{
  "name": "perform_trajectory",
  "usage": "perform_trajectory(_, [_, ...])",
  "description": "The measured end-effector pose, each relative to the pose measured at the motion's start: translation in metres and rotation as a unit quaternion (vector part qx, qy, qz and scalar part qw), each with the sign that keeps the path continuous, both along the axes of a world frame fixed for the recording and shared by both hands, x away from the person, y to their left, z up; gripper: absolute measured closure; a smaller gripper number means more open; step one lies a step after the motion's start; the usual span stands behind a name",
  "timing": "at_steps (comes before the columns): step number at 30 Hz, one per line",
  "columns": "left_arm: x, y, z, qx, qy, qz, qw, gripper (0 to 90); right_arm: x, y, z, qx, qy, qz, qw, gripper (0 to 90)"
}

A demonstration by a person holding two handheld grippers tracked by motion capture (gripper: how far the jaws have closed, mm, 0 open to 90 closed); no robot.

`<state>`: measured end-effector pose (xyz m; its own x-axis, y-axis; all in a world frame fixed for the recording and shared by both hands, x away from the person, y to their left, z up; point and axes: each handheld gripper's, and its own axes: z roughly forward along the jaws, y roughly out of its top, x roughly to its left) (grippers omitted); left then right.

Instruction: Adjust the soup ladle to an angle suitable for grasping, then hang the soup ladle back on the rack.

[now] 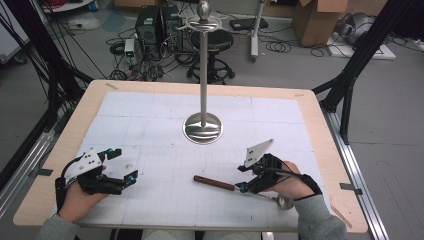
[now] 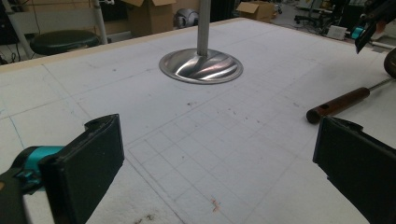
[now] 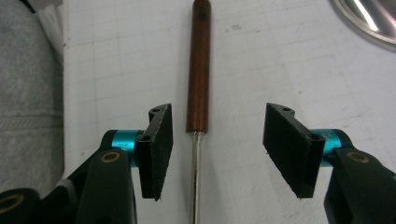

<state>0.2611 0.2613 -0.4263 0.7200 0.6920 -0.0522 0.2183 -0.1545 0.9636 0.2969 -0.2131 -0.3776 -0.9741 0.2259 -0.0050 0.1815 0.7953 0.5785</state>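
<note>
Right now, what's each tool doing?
Left tool: open, empty.
Right tool: open above the wooden-handled ladle, not gripping it.

Ladle: brown wooden handle, thin metal shaft, metal bowl; lying flat on white mat, near edge

Steel stand; stool, perhaps boxes behind.

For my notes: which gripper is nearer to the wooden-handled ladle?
Right. The right gripper hangs directly over the ladle, its open fingers either side. The left gripper rests apart, toward the table's left.
</note>
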Motion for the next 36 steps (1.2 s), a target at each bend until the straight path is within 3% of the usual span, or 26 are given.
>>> perform_trajectory(2, [0.000, 0.000, 0.000, 0.000, -0.001, 0.000, 1.0000, 2.5, -0.001, -0.003, 0.000, -0.006, -0.001, -0.013, 0.9999, 30.4])
perform_trajectory(5, [0.000, -0.001, 0.000, 0.002, 0.000, 0.000, 1.0000, 2.5, -0.001, -0.006, -0.001, 0.003, -0.003, -0.041, 0.9991, 2.5])
perform_trajectory(6, [0.000, 0.000, 0.000, 0.003, 0.000, 0.000, 1.0000, 2.5, -0.001, -0.007, -0.001, -0.003, 0.004, -0.052, 0.9986, 0.0])
perform_trajectory(8, [0.001, -0.001, 0.000, 0.002, 0.000, 0.000, 1.0000, 2.5, -0.001, -0.008, -0.002, -0.023, -0.002, -0.059, 0.9980, 0.0])
perform_trajectory(15, [0.000, -0.001, 0.000, 0.004, 0.001, -0.001, 1.0000, 2.5, -0.003, -0.009, -0.011, -0.059, 0.019, -0.049, 0.9969, 0.0])
perform_trajectory(22, [0.001, -0.001, 0.000, 0.002, 0.003, -0.002, 1.0000, 2.5, -0.003, -0.008, -0.018, -0.095, 0.038, -0.048, 0.9936, 0.0])
perform_trajectory(32, [0.000, -0.002, 0.000, 0.003, 0.001, -0.006, 1.0000, 2.5, -0.005, -0.005, -0.031, -0.145, 0.072, -0.052, 0.9854, 3.1])
perform_trajectory(36, [0.000, -0.002, 0.000, 0.005, 0.001, -0.006, 1.0000, 2.5, -0.004, -0.005, -0.033, -0.164, 0.074, -0.053, 0.9823, 6.1])
